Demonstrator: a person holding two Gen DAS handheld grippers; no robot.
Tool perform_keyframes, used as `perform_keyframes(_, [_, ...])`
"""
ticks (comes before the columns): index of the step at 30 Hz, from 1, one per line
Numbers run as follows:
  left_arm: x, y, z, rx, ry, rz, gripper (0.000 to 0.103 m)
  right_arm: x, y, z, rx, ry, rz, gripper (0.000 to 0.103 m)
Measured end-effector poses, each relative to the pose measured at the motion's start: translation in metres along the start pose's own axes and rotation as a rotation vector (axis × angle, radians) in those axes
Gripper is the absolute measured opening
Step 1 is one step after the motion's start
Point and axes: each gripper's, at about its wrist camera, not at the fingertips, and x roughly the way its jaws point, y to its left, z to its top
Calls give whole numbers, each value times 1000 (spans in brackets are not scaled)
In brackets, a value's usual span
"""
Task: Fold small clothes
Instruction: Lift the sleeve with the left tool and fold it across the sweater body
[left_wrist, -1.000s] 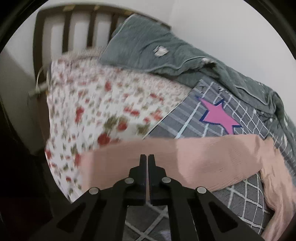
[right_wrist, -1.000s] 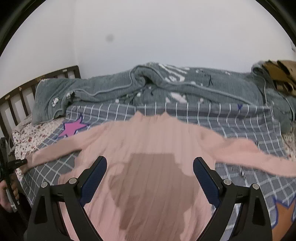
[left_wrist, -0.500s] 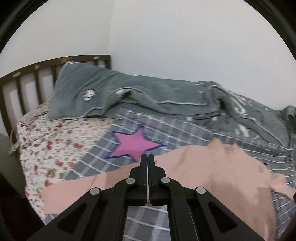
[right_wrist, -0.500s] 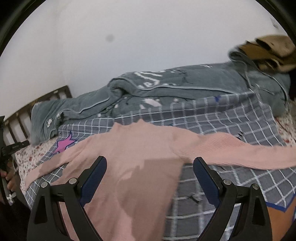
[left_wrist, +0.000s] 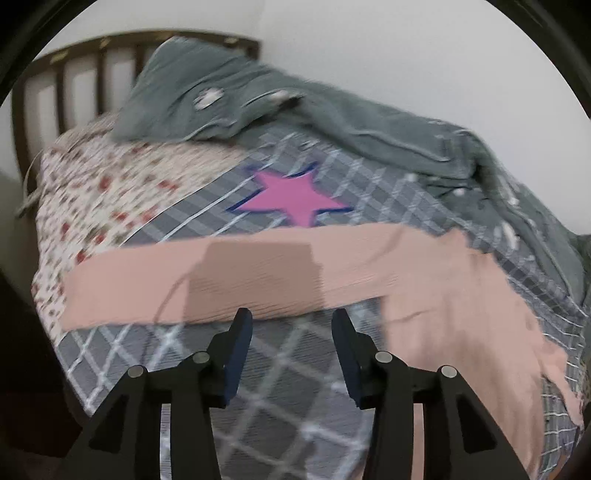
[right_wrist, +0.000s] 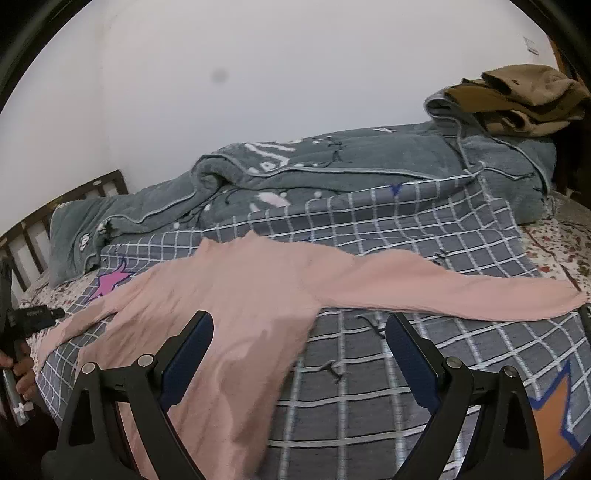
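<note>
A pink ribbed sweater (right_wrist: 240, 295) lies spread face-down on the grey checked cover, both sleeves stretched out sideways. In the left wrist view one sleeve (left_wrist: 221, 280) runs flat across the bed just beyond my left gripper (left_wrist: 291, 325). Its jaws are opening, with only checked cover between them. My right gripper (right_wrist: 299, 325) hovers open and wide over the sweater's body and side edge, holding nothing. The other sleeve (right_wrist: 480, 295) reaches toward the right. At the far left of the right wrist view, a hand (right_wrist: 22, 373) holds the left gripper (right_wrist: 33, 317).
A rumpled grey quilt (right_wrist: 332, 173) is piled along the wall behind the sweater, with brown clothes (right_wrist: 517, 96) on its right end. A dark wooden headboard (left_wrist: 85, 51) closes the left end. Floral sheet (left_wrist: 110, 184) shows beside the checked cover (left_wrist: 288, 387) with its pink star (left_wrist: 291, 199).
The left gripper's jaws, shut at the sleeve edge before, have parted, and the sleeve now lies flat. The right gripper has shifted right along the bed and stayed open.
</note>
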Motion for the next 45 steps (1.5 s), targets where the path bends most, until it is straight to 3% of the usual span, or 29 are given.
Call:
perform_keyframes(6, [25,92,-11,-144,70,72,43,17,35,-8,-50,23,28,93])
perform_keyframes(7, [29,105,-13,-174,79,72,46,18,41,-10,-62,21,31,93])
perform_keyframes(10, [38,143,-17,-272,84,37,69,24,59,-14,-107,4,37,93])
perform_keyframes(19, [50,177,-13,-367,42,-101,73,36,83,-23,-178,-9,42,93])
perform_keyframes(25, [50,186,-9,-442,17,-133,72,51,80,-26,-146,33,38,93])
perform_keyframes(27, [48,188,-6,-457,-1,-120,63,51,80,-27,-150,32,31,93])
perform_keyframes(31, [51,192,0,-445,0,-59,17,49,81,-27,-159,25,33,93])
perform_keyframes(32, [50,193,2,-442,0,-64,12,49,81,-27,-160,26,32,93])
perform_keyframes(38, [21,164,18,-358,-76,-38,11,41,74,-24,-142,17,43,93])
perform_keyframes(41, [4,128,30,-273,-120,-39,11,37,67,-22,-127,24,58,93])
perform_keyframes(45, [-15,72,47,-180,-157,-99,11,30,58,-22,-127,34,44,93])
